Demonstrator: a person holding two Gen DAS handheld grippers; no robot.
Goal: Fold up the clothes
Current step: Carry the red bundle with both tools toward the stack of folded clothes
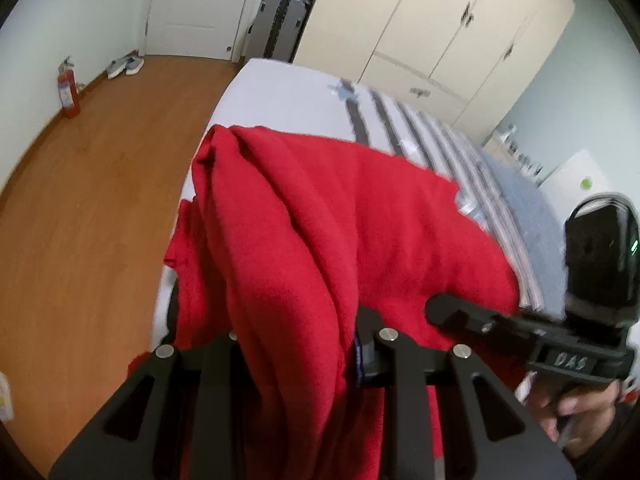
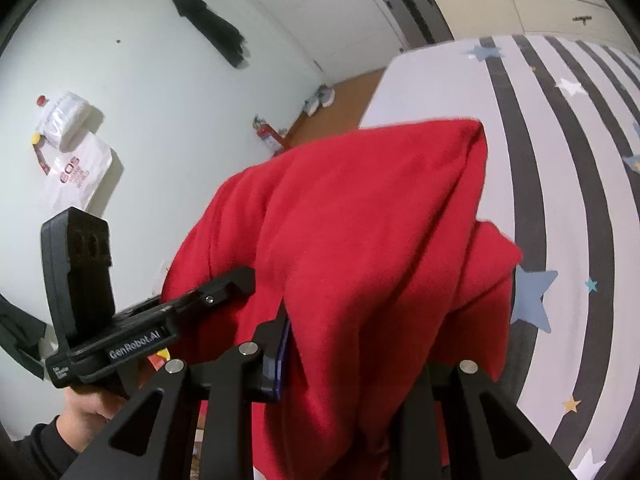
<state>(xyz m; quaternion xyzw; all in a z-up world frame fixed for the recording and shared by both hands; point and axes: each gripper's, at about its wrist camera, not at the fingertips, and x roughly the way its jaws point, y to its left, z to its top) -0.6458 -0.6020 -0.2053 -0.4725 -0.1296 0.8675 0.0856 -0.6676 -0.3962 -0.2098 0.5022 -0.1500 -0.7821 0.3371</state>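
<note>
A red garment hangs bunched between both grippers over the bed. My left gripper is shut on a thick fold of it, and the cloth drapes over and hides its fingertips. The right gripper shows at the right of that view, also on the cloth. In the right wrist view the red garment covers my right gripper, which is shut on a fold. The left gripper shows at the left, holding the same cloth. The garment is lifted, with one corner pointing up.
The bed has a white sheet with dark stripes and stars. A wooden floor lies to the left, with a red fire extinguisher and shoes by the wall. Cream wardrobes stand behind the bed.
</note>
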